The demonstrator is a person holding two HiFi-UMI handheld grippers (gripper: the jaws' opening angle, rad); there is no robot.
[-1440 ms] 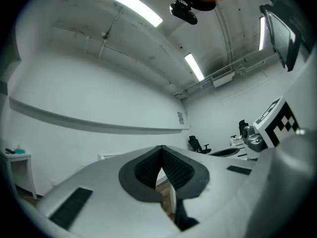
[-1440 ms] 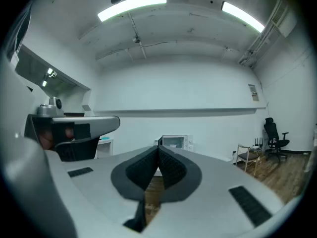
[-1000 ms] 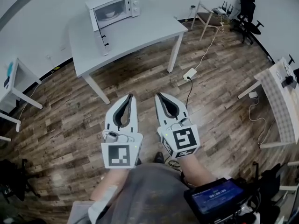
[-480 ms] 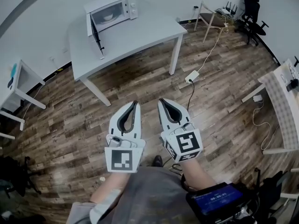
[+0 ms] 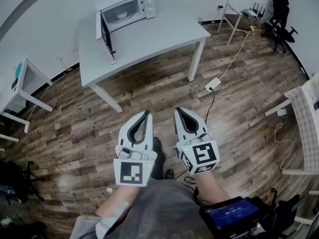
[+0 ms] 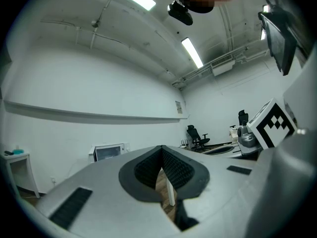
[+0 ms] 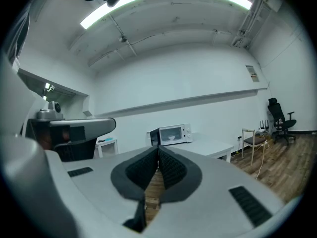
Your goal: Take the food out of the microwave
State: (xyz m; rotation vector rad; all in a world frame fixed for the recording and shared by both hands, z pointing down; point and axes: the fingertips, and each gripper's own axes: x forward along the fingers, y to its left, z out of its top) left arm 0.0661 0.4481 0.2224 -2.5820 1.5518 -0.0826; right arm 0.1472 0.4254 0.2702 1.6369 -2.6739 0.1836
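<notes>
A white microwave (image 5: 125, 7) stands at the far left corner of the grey table (image 5: 154, 36), its door (image 5: 107, 33) swung open to the left. Inside it sits a white bowl (image 5: 121, 15), also seen in the right gripper view as the bowl (image 7: 171, 137) in the microwave (image 7: 171, 134). My left gripper (image 5: 147, 113) and right gripper (image 5: 177, 109) are side by side over the wooden floor, well short of the table. Both are shut and hold nothing. The left gripper (image 6: 161, 148) and the right gripper (image 7: 158, 149) point level toward the microwave (image 6: 108, 151).
A small white side table (image 5: 27, 81) is at the left. A wooden chair (image 5: 238, 20) and an office chair (image 5: 280, 10) are at the back right. A power strip (image 5: 213, 83) with cables lies on the floor. Another table (image 5: 304, 111) stands at the right.
Both grippers have dropped lower in the head view, toward my body, still shut and side by side. The table and microwave have shifted slightly right in the picture.
</notes>
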